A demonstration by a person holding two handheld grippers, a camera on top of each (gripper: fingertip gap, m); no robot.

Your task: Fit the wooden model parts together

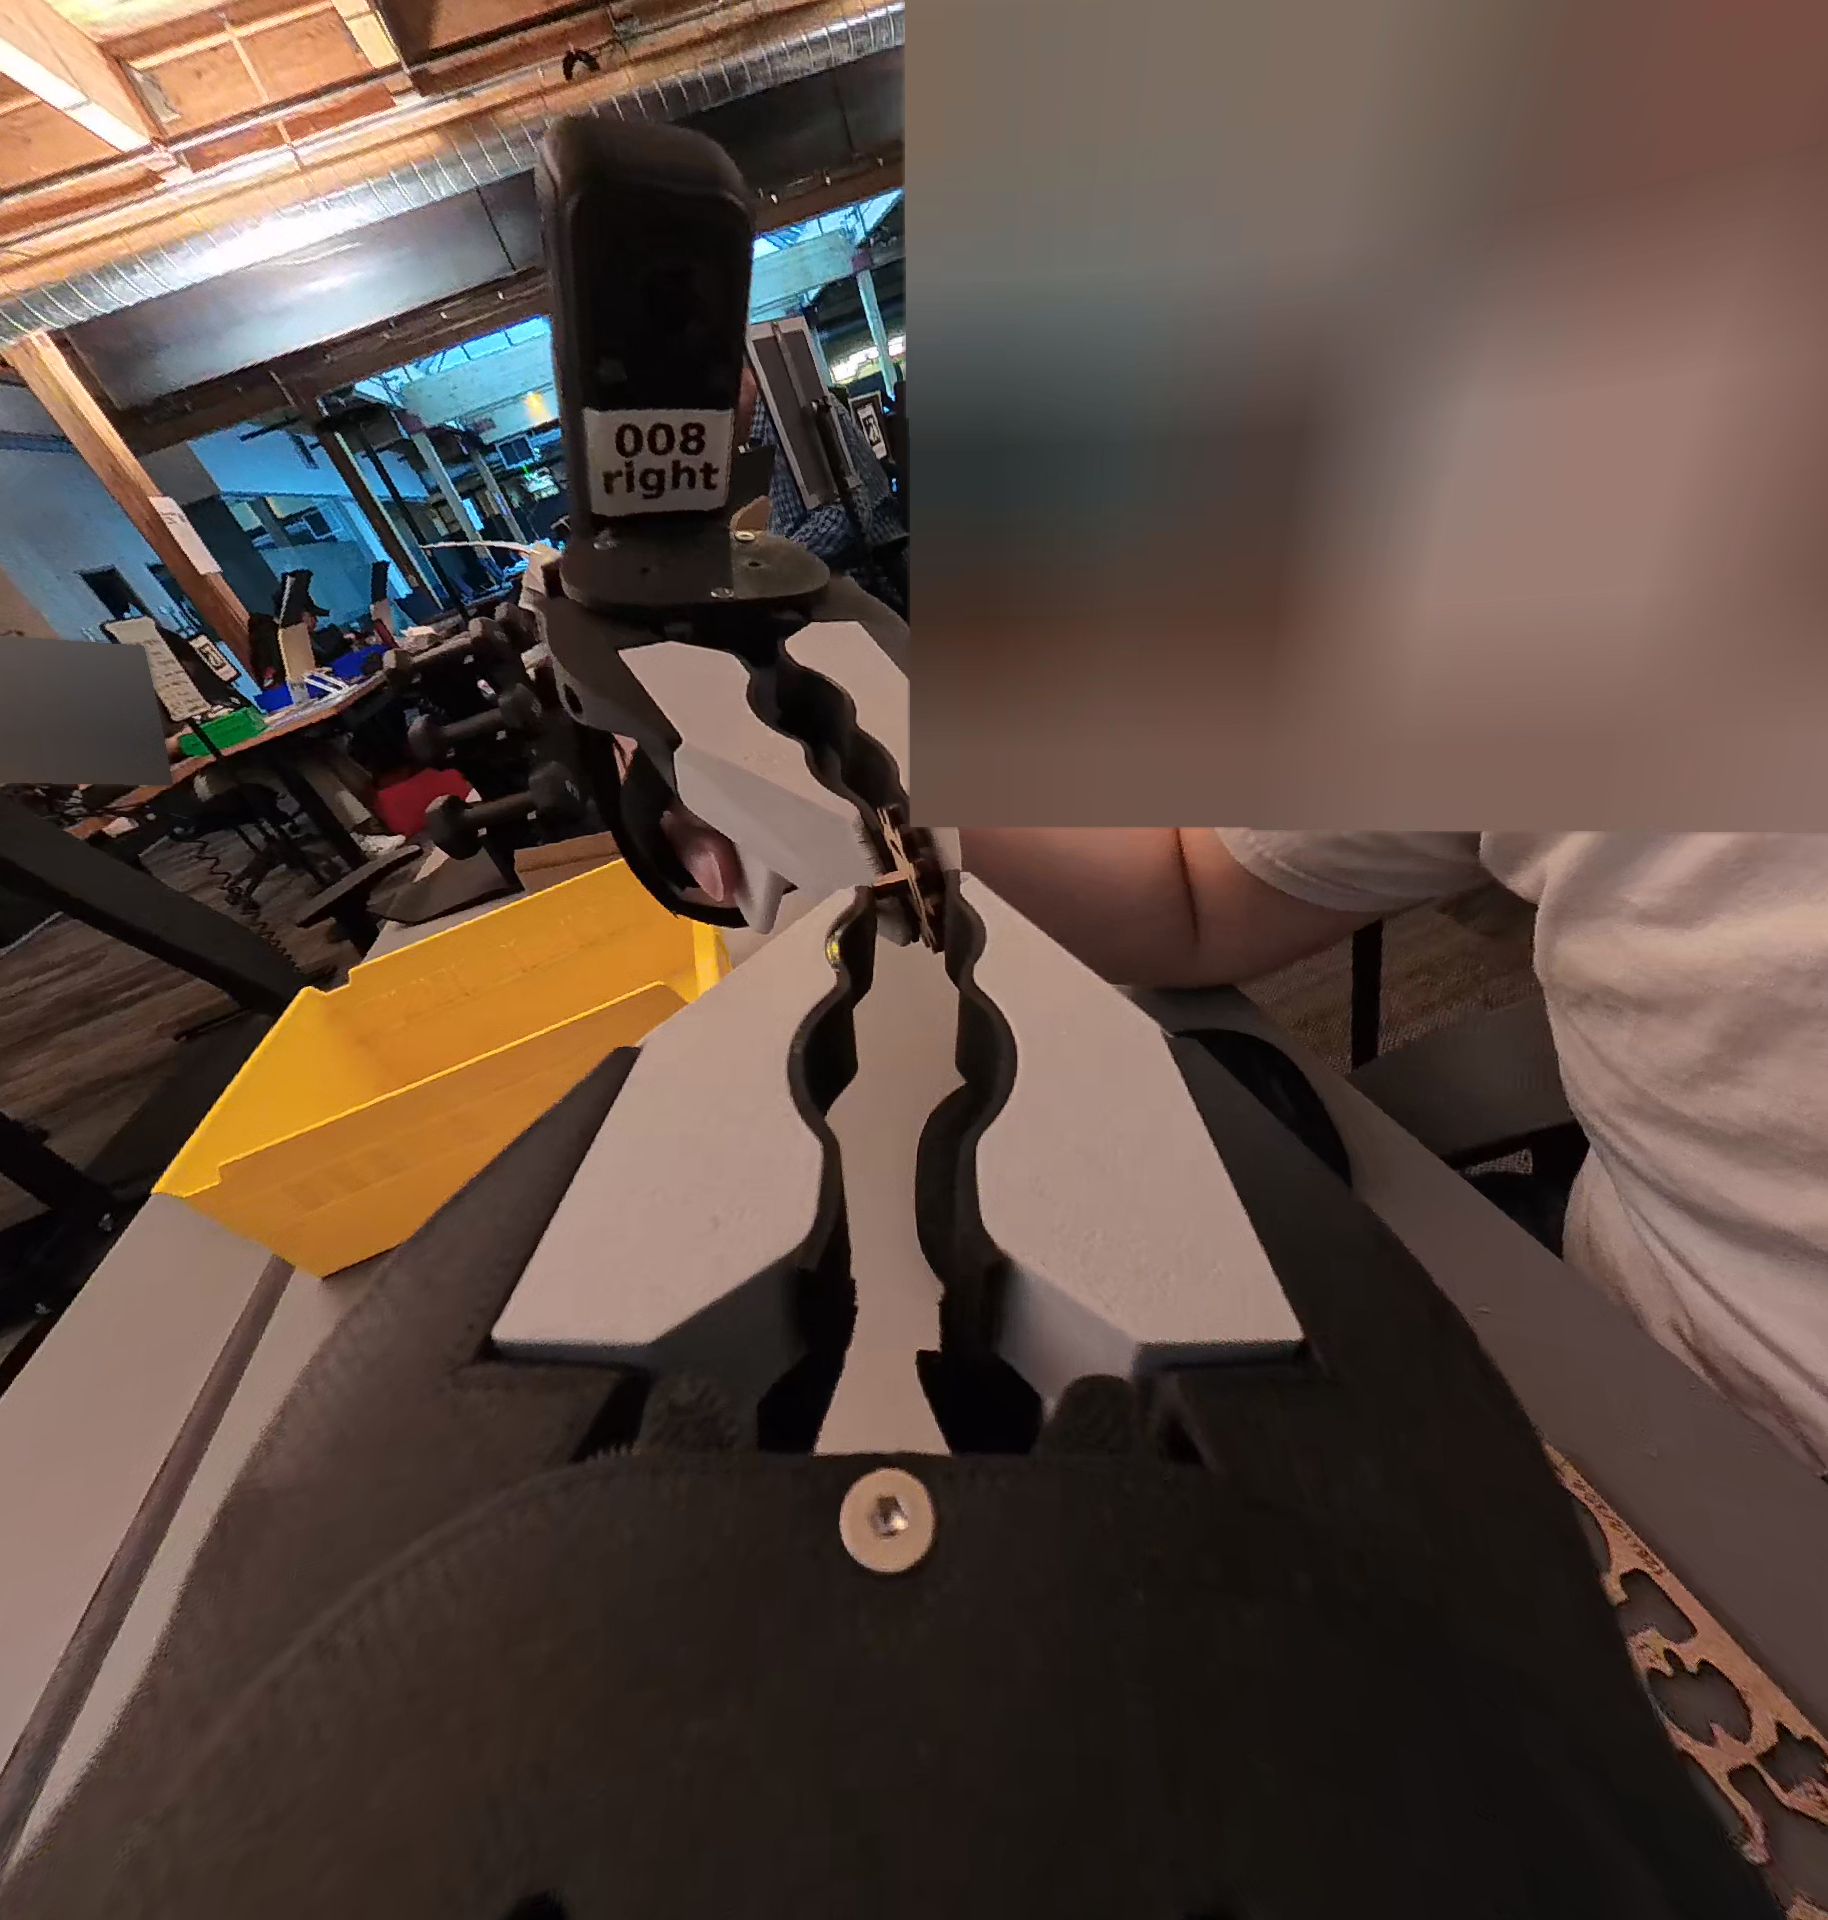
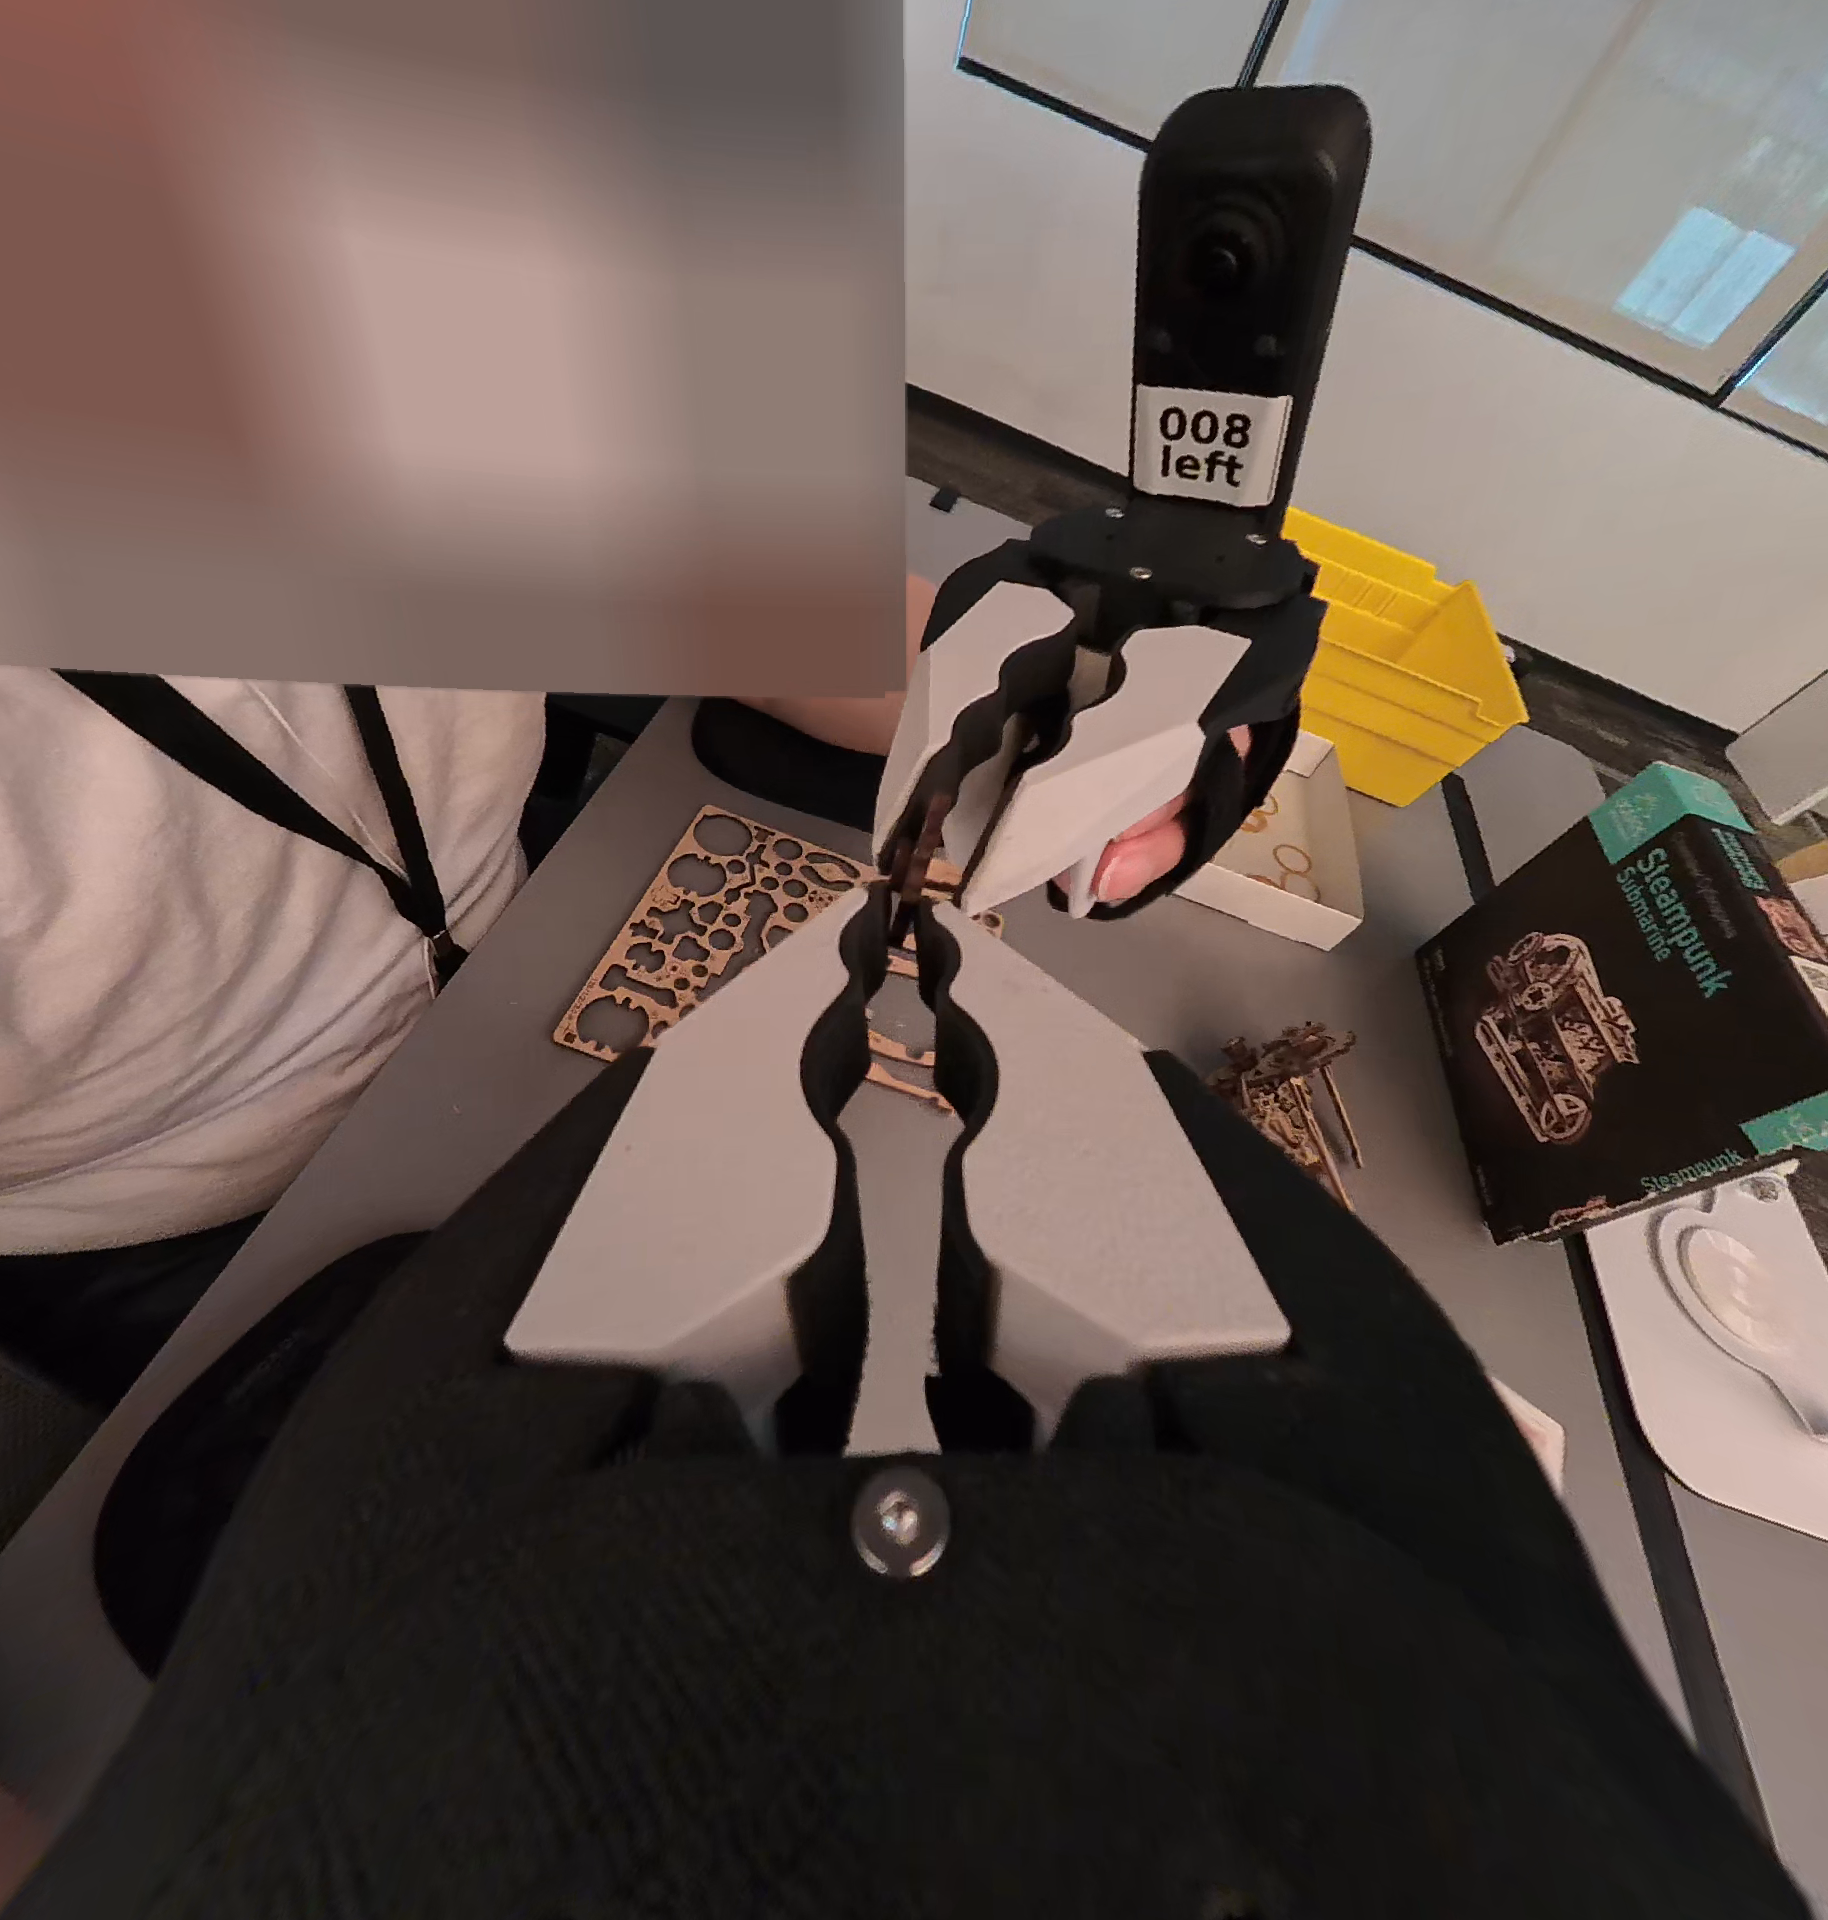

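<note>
The tongs have pale grey fingers with black wavy inner pads. The wooden sheet at centre left is light tan, riddled with dark cut-out holes. The bin at upper right is bright yellow. The box at right is black with teal edges. The surface is plain grey.

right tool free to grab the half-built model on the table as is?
Probably not: the right tool is shut on a small wooden part, tip to tip with the left tool. The half-built model lies unobstructed beside it.
</note>
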